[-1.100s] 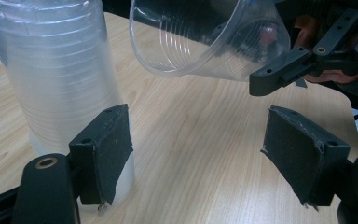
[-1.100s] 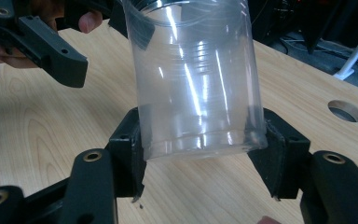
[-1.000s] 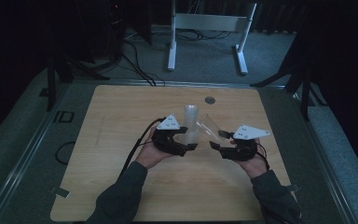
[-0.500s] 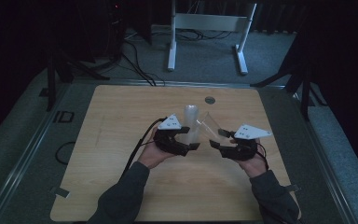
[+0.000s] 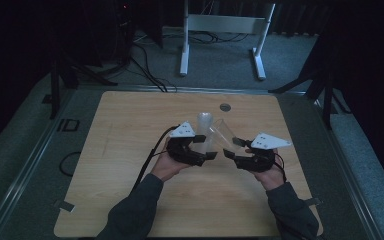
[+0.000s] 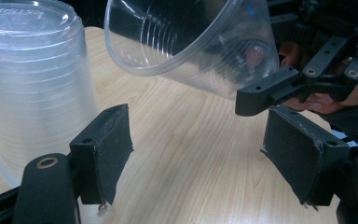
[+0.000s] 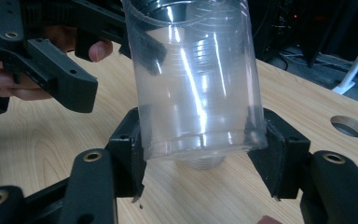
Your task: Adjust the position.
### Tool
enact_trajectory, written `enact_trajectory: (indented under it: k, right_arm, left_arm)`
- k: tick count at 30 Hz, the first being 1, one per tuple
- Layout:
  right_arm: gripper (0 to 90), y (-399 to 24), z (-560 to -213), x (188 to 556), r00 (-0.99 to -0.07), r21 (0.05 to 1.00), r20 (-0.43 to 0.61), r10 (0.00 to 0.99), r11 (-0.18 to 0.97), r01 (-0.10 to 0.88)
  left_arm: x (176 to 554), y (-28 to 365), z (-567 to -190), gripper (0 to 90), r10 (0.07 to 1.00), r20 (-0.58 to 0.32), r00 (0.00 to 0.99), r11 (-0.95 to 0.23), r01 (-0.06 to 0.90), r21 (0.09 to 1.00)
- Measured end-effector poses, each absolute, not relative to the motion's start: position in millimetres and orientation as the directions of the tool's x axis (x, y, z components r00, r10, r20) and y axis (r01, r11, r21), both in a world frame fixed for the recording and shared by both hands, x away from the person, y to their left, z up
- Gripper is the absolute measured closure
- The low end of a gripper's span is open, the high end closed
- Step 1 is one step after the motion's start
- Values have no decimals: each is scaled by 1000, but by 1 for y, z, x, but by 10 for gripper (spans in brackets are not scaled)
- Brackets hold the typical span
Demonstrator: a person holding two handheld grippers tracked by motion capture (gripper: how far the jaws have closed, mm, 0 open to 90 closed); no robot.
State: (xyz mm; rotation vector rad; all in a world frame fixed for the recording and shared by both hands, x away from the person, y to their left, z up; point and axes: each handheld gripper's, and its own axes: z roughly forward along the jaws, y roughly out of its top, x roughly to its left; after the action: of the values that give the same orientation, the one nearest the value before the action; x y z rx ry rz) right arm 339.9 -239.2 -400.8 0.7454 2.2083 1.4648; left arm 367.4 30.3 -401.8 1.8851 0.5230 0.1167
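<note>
2 tongs [image 5: 211, 148] [image 5: 229, 148], 1 cup [image 5: 222, 133], 1 stack [image 5: 204, 126]

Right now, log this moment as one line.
left gripper: open, empty, beside inverted cup stack | right gripper: shut on clear cup, tilted, lifted off table | cup separate from stack

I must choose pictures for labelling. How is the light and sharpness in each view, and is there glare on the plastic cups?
High view: dim, room behind nearly black, table readable. Left gripper view: bright and sharp, held cup clearly ribbed. Right gripper view: white glare streaks down the held cup.
</note>
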Motion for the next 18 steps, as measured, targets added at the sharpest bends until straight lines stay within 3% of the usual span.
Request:
enact_trajectory:
  k: [18]
  right_arm:
    - [419, -235, -400, 338, -787, 934, -30, 616, 298, 197]
  left_arm:
    - [374, 26, -401, 178, 392, -271, 879, -185, 363, 913]
